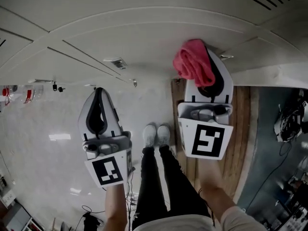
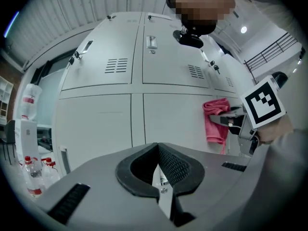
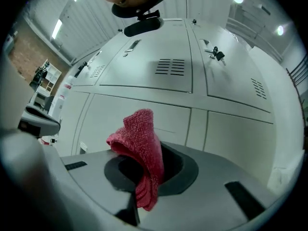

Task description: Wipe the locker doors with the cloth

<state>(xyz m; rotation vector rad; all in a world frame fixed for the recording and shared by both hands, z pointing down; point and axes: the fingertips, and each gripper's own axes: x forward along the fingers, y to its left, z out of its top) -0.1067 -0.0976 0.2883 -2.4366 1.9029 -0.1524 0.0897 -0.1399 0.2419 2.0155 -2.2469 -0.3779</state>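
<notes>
The grey-white locker doors (image 1: 120,28) fill the space ahead in two rows (image 2: 101,119) (image 3: 226,134). A red cloth (image 1: 195,64) is bunched in my right gripper (image 1: 208,57), which is shut on it and held up close to a lower door. I cannot tell whether the cloth touches the door. In the right gripper view the cloth (image 3: 139,143) sticks up out of the jaws and hangs over them. From the left gripper view it (image 2: 216,121) hangs at the right. My left gripper (image 1: 98,93) is lower and to the left, shut (image 2: 157,147), holding nothing.
Keys hang in an upper locker's lock (image 3: 215,53). Plastic bottles (image 2: 32,174) stand at the far left by the lockers. The person's shoes (image 1: 156,134) are on pale floor; a wooden strip (image 1: 240,129) runs under the right arm. Cables and gear (image 1: 288,121) lie far right.
</notes>
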